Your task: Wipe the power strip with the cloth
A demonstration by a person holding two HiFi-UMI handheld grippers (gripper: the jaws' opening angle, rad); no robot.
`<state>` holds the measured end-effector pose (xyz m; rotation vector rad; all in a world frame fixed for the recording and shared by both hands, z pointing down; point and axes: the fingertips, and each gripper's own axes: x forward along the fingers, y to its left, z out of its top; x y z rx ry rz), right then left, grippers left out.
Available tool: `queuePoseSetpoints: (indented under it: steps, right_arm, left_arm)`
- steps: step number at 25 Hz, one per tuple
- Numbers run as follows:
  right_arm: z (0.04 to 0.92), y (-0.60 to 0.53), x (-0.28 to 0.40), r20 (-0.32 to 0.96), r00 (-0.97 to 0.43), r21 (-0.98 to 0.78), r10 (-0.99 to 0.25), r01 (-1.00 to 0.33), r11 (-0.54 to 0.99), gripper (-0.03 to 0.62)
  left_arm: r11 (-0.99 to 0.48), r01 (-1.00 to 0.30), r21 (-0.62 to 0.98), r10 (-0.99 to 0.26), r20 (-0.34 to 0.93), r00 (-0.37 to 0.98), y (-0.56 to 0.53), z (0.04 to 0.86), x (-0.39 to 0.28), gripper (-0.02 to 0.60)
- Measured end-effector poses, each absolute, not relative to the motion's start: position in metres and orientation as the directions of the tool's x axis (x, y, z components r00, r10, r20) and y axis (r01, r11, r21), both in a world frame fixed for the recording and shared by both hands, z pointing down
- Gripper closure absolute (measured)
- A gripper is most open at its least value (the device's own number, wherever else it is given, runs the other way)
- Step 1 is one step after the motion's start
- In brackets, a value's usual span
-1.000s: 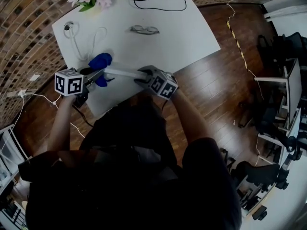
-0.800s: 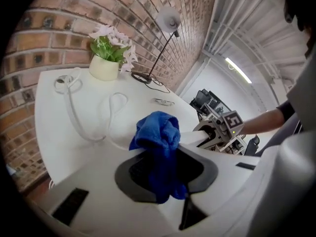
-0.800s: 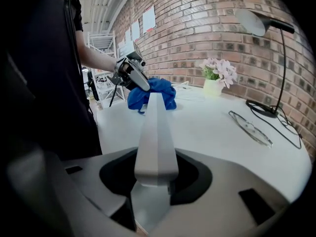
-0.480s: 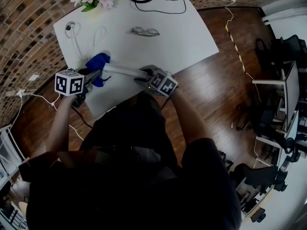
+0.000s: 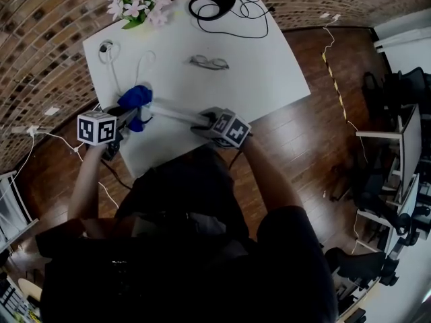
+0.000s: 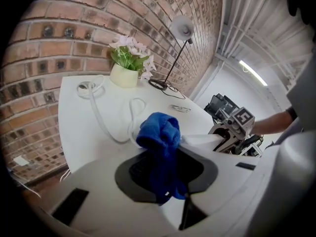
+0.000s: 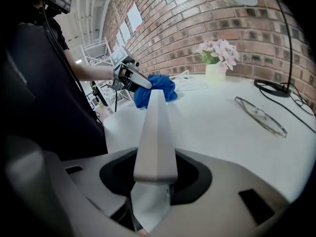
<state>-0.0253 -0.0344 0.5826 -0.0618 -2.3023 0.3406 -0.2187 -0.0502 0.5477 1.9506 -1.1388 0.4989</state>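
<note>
A long white power strip [image 5: 176, 112] is held just above the white table [image 5: 269, 66]; my right gripper [image 5: 202, 118] is shut on its near end. In the right gripper view the power strip [image 7: 155, 127] runs away from my right gripper [image 7: 152, 181] to the blue cloth [image 7: 155, 95] at its far end. My left gripper [image 5: 130, 114] is shut on the blue cloth [image 5: 135, 98]. In the left gripper view the cloth [image 6: 160, 139] bulges out of my left gripper [image 6: 165, 184] against the strip's end [image 6: 202, 141].
A white cable [image 5: 114, 69] loops on the table left of the cloth. Glasses [image 5: 209, 62] lie mid-table. A flower pot [image 5: 138, 5] and a black lamp base with cord [image 5: 229, 5] stand at the far edge. Brick wall [image 5: 40, 52] is on the left, wood floor [image 5: 323, 126] on the right.
My left gripper has carried the cloth a little to the left, out toward the strip's far end. The right gripper has kept its place with the strip; the head view has shifted.
</note>
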Motion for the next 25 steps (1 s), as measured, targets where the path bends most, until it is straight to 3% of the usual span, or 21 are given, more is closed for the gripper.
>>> queuePoseSetpoints:
  steps: [6, 13, 25]
  right_arm:
    - [0.58, -0.043, -0.023, 0.778, -0.612, -0.199, 0.144, -0.023, 0.98, 0.431]
    - [0.582, -0.081, -0.027, 0.833, -0.553, 0.037, -0.008, 0.04, 0.999, 0.431]
    - [0.584, -0.09, -0.028, 0.831, -0.534, 0.259, -0.158, 0.12, 0.958, 0.422]
  left_arm:
    - [-0.238, -0.852, 0.465, -0.57, 0.644, 0.511, -0.06, 0.541, -0.222, 0.477]
    - [-0.16, -0.853, 0.497, -0.654, 0.593, 0.469, -0.069, 0.531, -0.243, 0.479]
    - [-0.328, -0.828, 0.455, -0.645, 0.533, 0.548, -0.096, 0.492, -0.187, 0.474]
